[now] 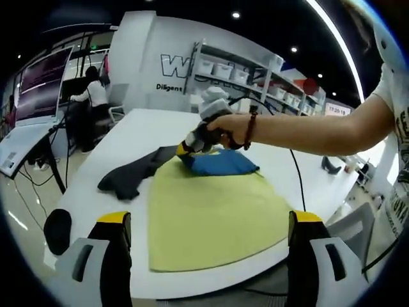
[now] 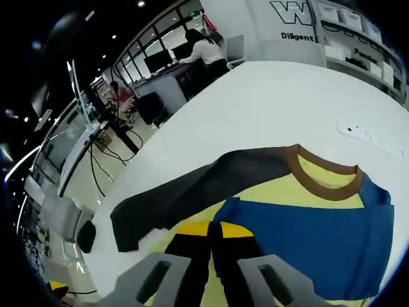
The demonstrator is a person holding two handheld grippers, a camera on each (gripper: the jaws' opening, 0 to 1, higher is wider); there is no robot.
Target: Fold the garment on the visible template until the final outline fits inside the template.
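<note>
yellow shirt (image 1: pixel 211 217) lies flat on the white table (image 1: pixel 121 137), its dark sleeve (image 1: pixel 131 171) stretched out to the side and a blue part (image 1: pixel 220 163) folded over near the brown collar (image 2: pixel 319 179). the right gripper (image 2: pixel 209 240) has its jaws pressed together on the edge of the blue part, pinching the shirt, and a hand (image 1: pixel 227 128) holds this gripper over the far end of the shirt. the left gripper (image 1: pixel 208 224) hangs over the near hem with its jaws spread wide and nothing between them
</note>
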